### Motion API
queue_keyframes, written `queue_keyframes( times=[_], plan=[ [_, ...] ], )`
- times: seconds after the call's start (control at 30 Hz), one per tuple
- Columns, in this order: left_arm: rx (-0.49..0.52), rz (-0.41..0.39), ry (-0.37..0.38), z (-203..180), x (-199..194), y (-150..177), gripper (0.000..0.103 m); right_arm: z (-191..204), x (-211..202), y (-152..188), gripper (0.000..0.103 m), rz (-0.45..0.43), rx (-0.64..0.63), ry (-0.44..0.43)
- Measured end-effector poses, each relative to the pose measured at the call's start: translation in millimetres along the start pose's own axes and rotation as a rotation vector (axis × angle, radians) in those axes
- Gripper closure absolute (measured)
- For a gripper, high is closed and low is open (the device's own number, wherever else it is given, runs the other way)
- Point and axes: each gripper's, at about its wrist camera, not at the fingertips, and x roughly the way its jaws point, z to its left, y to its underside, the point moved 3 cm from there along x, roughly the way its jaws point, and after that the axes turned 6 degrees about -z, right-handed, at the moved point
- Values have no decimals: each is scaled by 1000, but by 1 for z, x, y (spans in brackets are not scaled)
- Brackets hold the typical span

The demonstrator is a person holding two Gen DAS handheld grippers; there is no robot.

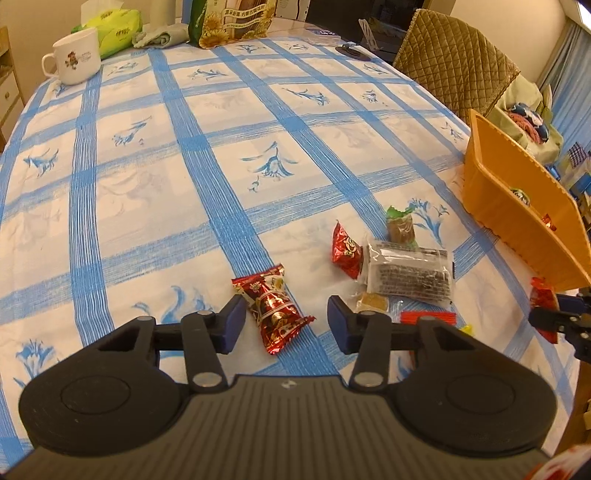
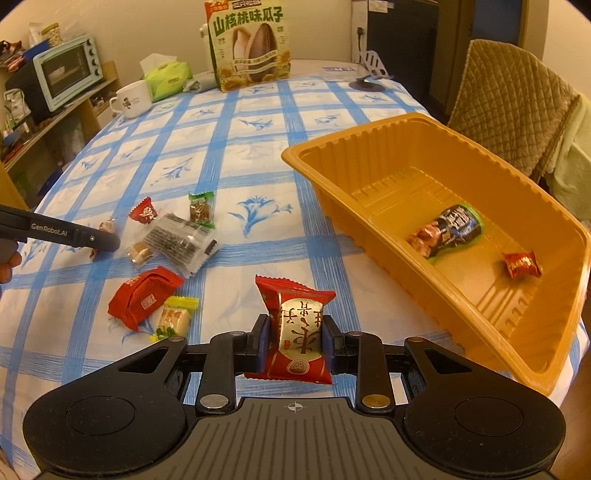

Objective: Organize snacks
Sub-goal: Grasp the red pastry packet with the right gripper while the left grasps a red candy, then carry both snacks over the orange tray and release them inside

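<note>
- Right claw point(image 2: 294, 341) — clenched on a red-and-gold snack packet point(image 2: 295, 332), just beside the orange tray point(image 2: 369, 206).
- Left claw point(image 1: 286, 325) — released, hovering over a red candy point(image 1: 275, 308), well apart from the tray.

Left wrist view: low over the bench point(image 1: 155, 155), looking forward along its tongs point(image 1: 286, 321), near the loose snacks. Right wrist view: higher, facing the far wall, orange tray point(image 2: 369, 206) close at right. Both share the clear dark-bar packet point(image 1: 410, 275) point(image 2: 177, 242), mug point(image 1: 75, 55) point(image 2: 133, 98), sunflower seed bag point(image 1: 232, 22) point(image 2: 249, 44).
</note>
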Motion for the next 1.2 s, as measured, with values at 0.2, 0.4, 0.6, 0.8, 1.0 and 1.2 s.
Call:
queue_keyframes(
  times=[0.2, 0.4, 0.6, 0.8, 1.0, 1.2],
  plan=[
    [57, -3, -38, -1, 3, -2, 76, 0, -1, 2, 74, -1, 6, -1],
    [86, -5, -42, 1, 1, 1, 83, 3, -5, 1, 74, -13, 10, -7],
    [98, 3, -31, -1, -6, 4, 85, 5, -11, -1, 74, -27, 23, -19],
    [115, -8, 5, -12, -25, 1, 85, 4, -22, -2, 74, -51, 47, -28],
    [163, -51, 79, -42, -50, -13, 85, -5, -39, -6, 74, -77, 99, -23],
    [237, -99, 173, -86, -59, -37, 85, -21, -62, -16, 74, -113, 152, 6]
  ],
)
